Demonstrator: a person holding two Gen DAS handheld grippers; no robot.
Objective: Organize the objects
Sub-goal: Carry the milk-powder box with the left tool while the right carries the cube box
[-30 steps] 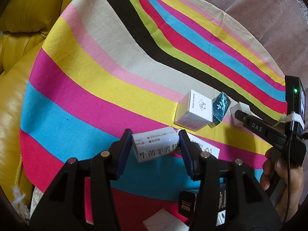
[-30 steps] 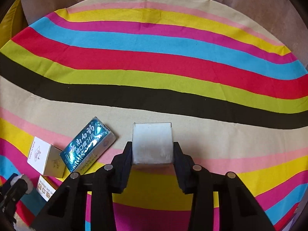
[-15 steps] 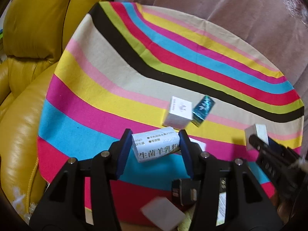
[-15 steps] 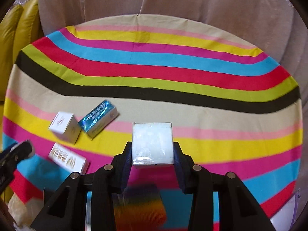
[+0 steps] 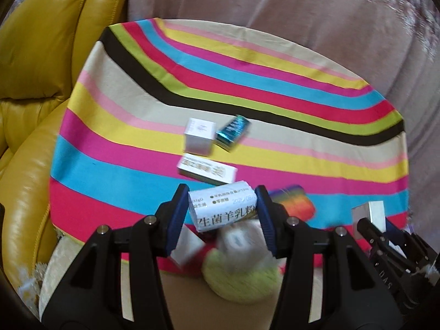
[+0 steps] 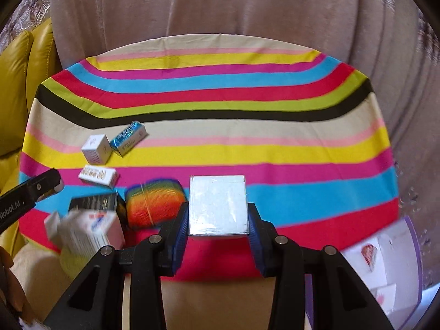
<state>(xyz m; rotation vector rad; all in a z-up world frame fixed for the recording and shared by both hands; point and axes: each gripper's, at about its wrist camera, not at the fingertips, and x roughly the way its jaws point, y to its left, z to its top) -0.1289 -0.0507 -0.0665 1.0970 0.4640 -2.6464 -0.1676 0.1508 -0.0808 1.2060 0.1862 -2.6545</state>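
Observation:
My left gripper (image 5: pixel 220 209) is shut on a white box with Chinese print (image 5: pixel 224 206), held in the air above the near edge of the striped round table (image 5: pixel 275 88). My right gripper (image 6: pixel 218 214) is shut on a pale square box (image 6: pixel 217 205), also lifted over the near edge. In the left wrist view the right gripper (image 5: pixel 370 220) and its box (image 5: pixel 370 214) show at the lower right. On the table lie a white cube box (image 6: pixel 95 148), a shiny blue box (image 6: pixel 128 137) touching it, and a flat white box with gold print (image 6: pixel 97 175).
A rainbow-coloured spring toy (image 6: pixel 154 202), a black box (image 6: pixel 93 202) and a blurred white carton (image 6: pixel 88 233) sit at the near left edge. A yellow leather sofa (image 5: pixel 41 82) stands left, pink drapery (image 6: pixel 247 13) behind. A white and purple bag (image 6: pixel 385 269) is at the lower right.
Both grippers have pulled back and up from the table with their boxes still held. The whole round table and the things at its near edge have come into view.

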